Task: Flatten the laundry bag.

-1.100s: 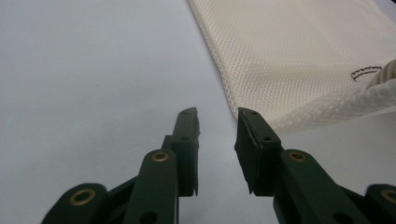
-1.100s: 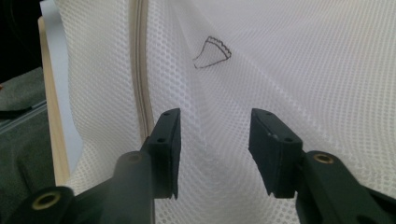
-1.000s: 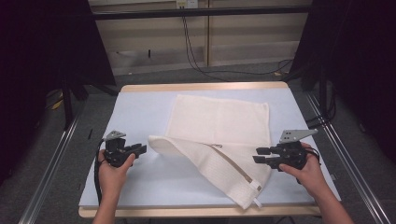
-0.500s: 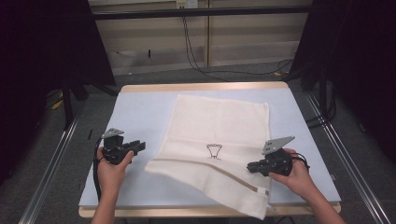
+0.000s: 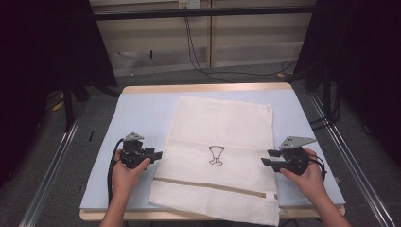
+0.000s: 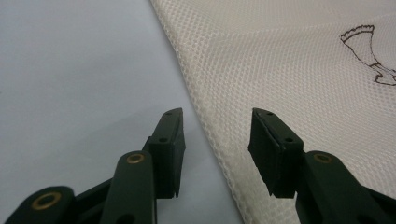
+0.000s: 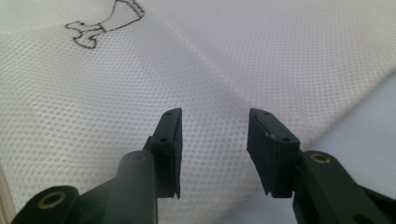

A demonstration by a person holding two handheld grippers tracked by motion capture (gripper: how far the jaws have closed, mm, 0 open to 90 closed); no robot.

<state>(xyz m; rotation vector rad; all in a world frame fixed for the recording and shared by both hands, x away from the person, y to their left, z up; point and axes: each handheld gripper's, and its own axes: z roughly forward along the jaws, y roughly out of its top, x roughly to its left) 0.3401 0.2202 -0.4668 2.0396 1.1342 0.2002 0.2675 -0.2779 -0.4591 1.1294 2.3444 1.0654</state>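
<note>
Left hand-held gripper [image 5: 156, 154]: low at the bag's left edge, pointing right; jaws have just been opening, parted, edge between them unpinched.
Left hand [image 5: 125, 170]: wrapped under the body, forearm from below.
Mesh bag [image 5: 222, 161]: flat on the surface [image 5: 142, 113], zipper [image 5: 208, 185] near front.
Right hand-held gripper [image 5: 265, 158]: pointing left at bag's right edge, jaws just opened, nothing clamped.

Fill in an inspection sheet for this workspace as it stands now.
Surface: pale blue mat on a wooden-edged table, bare around the bag.
Job's things: cream mesh laundry bag spread flat, zipper strip near the front edge, small dark emblem at its centre.
Clutter: nothing seen.
Grippers: left claw and right claw both open, just been opening, at the bag's side edges, nothing gripped.
Cables: black cable trailing from the left gripper.
Surroundings: dark floor, metal rails, wall cables.
</note>
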